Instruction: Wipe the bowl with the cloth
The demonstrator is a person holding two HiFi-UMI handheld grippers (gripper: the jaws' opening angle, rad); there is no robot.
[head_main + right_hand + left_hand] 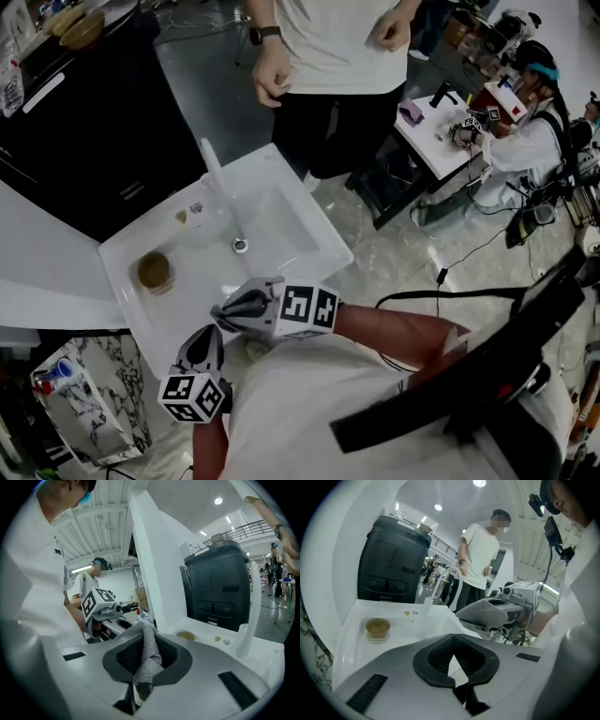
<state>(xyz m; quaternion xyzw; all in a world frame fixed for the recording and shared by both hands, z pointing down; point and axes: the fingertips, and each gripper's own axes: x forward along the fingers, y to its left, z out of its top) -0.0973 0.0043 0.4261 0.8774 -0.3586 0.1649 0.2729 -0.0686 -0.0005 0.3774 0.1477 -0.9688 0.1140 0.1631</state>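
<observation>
A small brown bowl [155, 271] sits at the left end of the white sink [281, 178], and it shows in the left gripper view as the bowl [378, 627]. My right gripper [234, 309] is shut on a grey mesh cloth [149, 656], which hangs out between its jaws above the sink's near edge. The left gripper view shows that cloth [483, 613] off to the right of the bowl. My left gripper [208, 336] stands just below and left of the right one, shut with nothing in it [453, 667]. Both grippers are apart from the bowl.
A white faucet [217, 176] rises at the sink's back edge, with a drain [240, 245] in the basin. A person [328, 47] stands just behind the sink. A black cabinet [103, 122] is at the left. Another person sits at a table [441, 131] to the right.
</observation>
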